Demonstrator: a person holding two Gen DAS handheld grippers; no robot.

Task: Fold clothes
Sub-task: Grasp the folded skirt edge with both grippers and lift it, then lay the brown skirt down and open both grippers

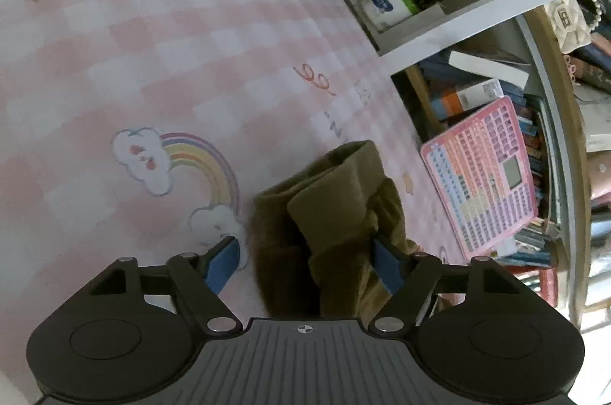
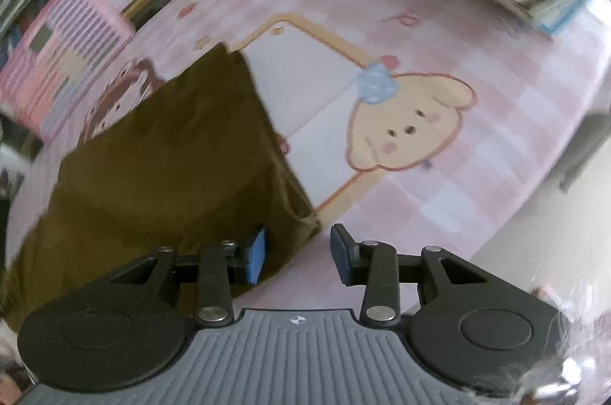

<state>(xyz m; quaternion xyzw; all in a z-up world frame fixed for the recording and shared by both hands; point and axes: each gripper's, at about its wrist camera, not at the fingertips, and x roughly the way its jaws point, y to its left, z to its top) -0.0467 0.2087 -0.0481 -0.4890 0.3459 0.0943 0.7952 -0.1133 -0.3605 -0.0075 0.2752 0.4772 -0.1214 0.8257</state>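
Inspected olive-brown garment [image 1: 324,229], bunched on pink checked tablecloth [image 1: 152,61] at about 5 o'clock of the rainbow print [image 1: 198,168]. Judged soft, light, limp, slightly napped; best taken at hem corners or a folded edge. Left gripper [image 1: 309,260] stood apart, cloth between jaws, not visibly pinched. Right gripper [image 2: 299,256] stood apart astride the garment's corner [image 2: 301,225], unclamped. Tablecloth smooth, printed with cartoons.

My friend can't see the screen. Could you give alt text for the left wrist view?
An open gripper hovers over a bunched olive-brown garment, which lies between its blue fingers on a pink checked tablecloth with a rainbow print.
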